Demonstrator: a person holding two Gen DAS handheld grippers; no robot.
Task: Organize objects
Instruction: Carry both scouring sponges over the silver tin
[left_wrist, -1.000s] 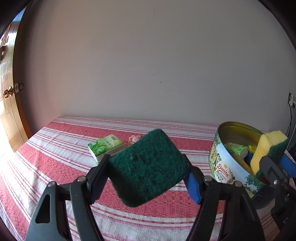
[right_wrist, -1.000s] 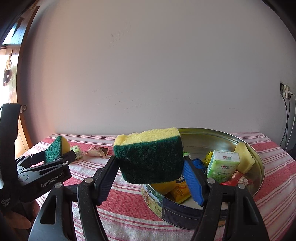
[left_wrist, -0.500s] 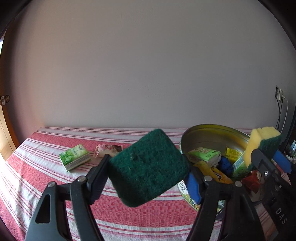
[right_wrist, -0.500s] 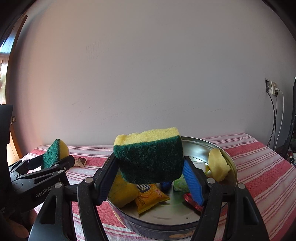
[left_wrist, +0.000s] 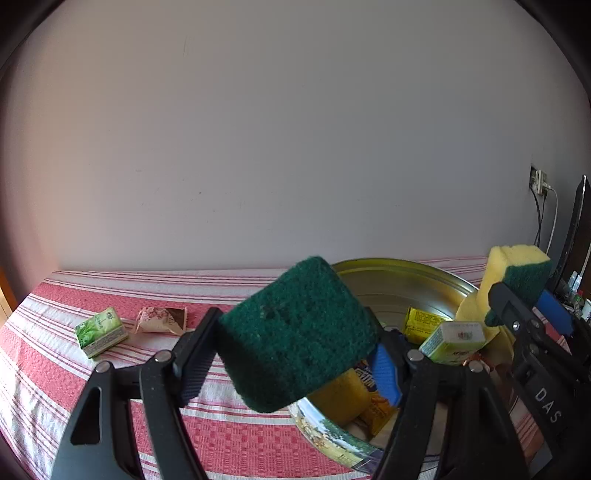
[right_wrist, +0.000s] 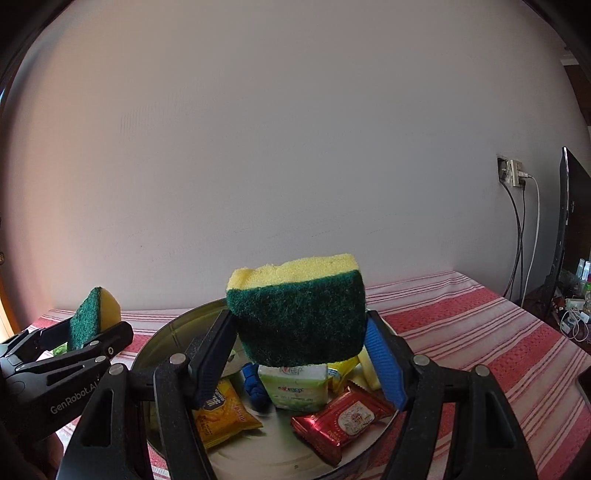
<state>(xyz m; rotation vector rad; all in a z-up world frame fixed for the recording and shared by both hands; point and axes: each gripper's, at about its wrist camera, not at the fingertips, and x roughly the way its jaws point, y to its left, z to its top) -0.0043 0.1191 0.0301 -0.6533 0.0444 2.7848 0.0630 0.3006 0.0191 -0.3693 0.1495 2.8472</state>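
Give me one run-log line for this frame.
left gripper: shut on left sponge | right gripper: shut on right sponge | cookie tin: holds snack packets | tea box: on tablecloth

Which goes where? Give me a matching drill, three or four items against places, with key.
Items:
1. red snack packet
2. green tissue pack
3. left gripper
4. right gripper

Places:
A. shut on sponge, green face toward its own camera
B. inside the round tin
C. on the striped tablecloth, outside the tin
D. shut on sponge, yellow side up

Pairs: 1-B, 2-C, 3-A, 4-D
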